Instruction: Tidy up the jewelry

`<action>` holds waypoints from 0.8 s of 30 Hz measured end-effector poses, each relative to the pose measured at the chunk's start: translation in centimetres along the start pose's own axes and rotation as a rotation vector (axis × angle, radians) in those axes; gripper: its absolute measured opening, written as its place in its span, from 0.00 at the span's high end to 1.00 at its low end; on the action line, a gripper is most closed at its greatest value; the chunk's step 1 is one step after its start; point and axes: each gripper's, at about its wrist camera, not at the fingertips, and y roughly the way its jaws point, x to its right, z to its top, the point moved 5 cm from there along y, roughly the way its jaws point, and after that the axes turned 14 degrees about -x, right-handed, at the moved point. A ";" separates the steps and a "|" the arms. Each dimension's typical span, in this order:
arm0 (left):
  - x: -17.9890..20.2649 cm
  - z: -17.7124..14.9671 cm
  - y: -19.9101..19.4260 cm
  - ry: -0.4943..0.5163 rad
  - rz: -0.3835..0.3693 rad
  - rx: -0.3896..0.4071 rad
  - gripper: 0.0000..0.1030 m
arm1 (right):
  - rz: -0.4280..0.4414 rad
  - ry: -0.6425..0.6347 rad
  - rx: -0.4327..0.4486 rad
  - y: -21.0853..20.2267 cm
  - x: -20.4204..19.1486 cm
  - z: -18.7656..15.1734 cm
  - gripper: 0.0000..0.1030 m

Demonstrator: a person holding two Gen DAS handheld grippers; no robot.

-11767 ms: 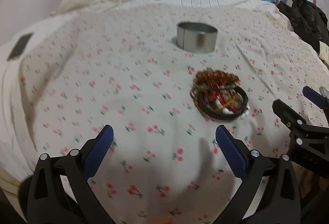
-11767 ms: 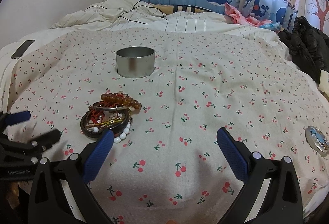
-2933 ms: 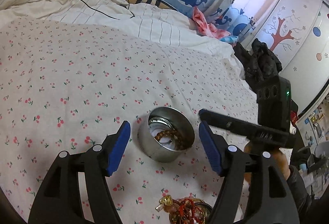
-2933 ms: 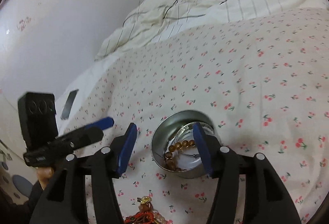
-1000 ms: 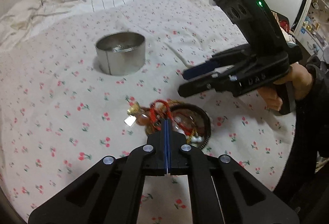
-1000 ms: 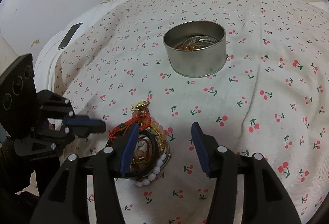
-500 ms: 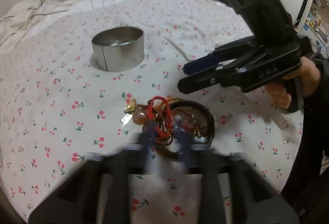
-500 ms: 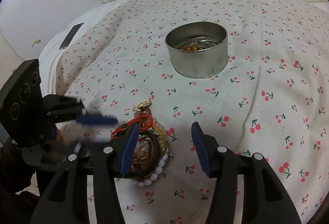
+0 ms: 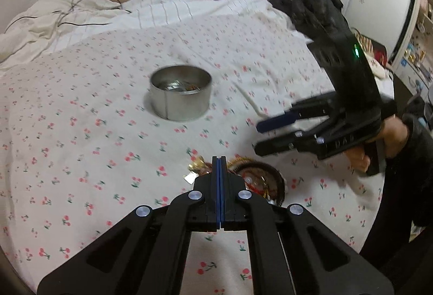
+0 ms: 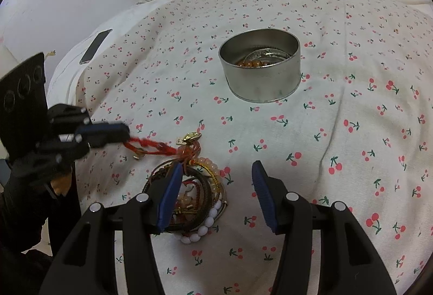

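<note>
A pile of bracelets (image 10: 193, 194) lies on the cherry-print bedsheet; in the left wrist view the pile (image 9: 266, 180) is partly hidden behind my fingers. My left gripper (image 9: 219, 159) is shut on a red cord bracelet (image 10: 154, 146) and pulls it taut to the left of the pile; it shows in the right wrist view (image 10: 123, 132). My right gripper (image 10: 216, 173) is open and empty just above the pile. A round metal tin (image 10: 259, 67) with an amber bead bracelet and a metal bangle inside stands farther back; it also shows in the left wrist view (image 9: 180, 96).
A phone (image 10: 96, 46) lies at the bed's left edge. A rumpled striped duvet (image 9: 81, 16) with a black cable lies at the back. Dark clothes (image 9: 311, 0) sit at the far right.
My left gripper has closed on the red cord bracelet and drawn it sideways out of the pile. My right gripper has stayed open over the pile.
</note>
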 end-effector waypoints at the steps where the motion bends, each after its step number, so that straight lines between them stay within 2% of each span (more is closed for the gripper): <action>1: -0.2 0.1 -0.2 -0.006 -0.002 0.006 1.00 | -0.002 -0.002 -0.001 0.1 -0.1 0.0 0.49; 8: -1.8 0.6 -0.7 -0.054 -0.028 0.034 1.00 | -0.004 -0.034 -0.013 0.7 -0.8 0.0 0.49; 12: -2.1 -0.3 0.2 -0.064 -0.044 -0.023 1.00 | 0.014 -0.043 -0.019 1.2 -1.1 0.3 0.49; 14: -2.5 -1.2 1.3 -0.081 -0.058 -0.078 1.00 | 0.019 -0.056 -0.015 1.3 -1.4 0.5 0.47; 16: -3.1 -1.8 1.9 -0.108 -0.056 -0.093 0.98 | 0.040 -0.054 -0.013 1.5 -1.6 0.9 0.45; 18: -3.6 -2.3 2.4 -0.137 -0.087 -0.106 0.87 | 0.066 -0.048 -0.022 1.9 -1.7 1.2 0.45; 20: -3.6 -2.5 3.0 -0.146 -0.063 -0.121 0.42 | 0.073 -0.041 -0.028 2.3 -1.8 1.5 0.45; 21: -3.4 -2.5 3.3 -0.137 -0.057 -0.125 0.37 | 0.076 -0.038 -0.032 2.5 -1.8 1.7 0.45; 22: -3.2 -2.6 3.6 -0.126 -0.047 -0.135 0.37 | 0.079 -0.033 -0.030 2.6 -1.8 1.8 0.45; 23: -3.0 -2.8 4.0 -0.111 -0.030 -0.152 0.44 | 0.089 -0.026 -0.029 2.6 -1.8 2.0 0.45; 24: -3.0 -3.0 4.2 -0.103 -0.022 -0.165 0.60 | 0.112 -0.018 -0.028 2.7 -1.8 2.2 0.45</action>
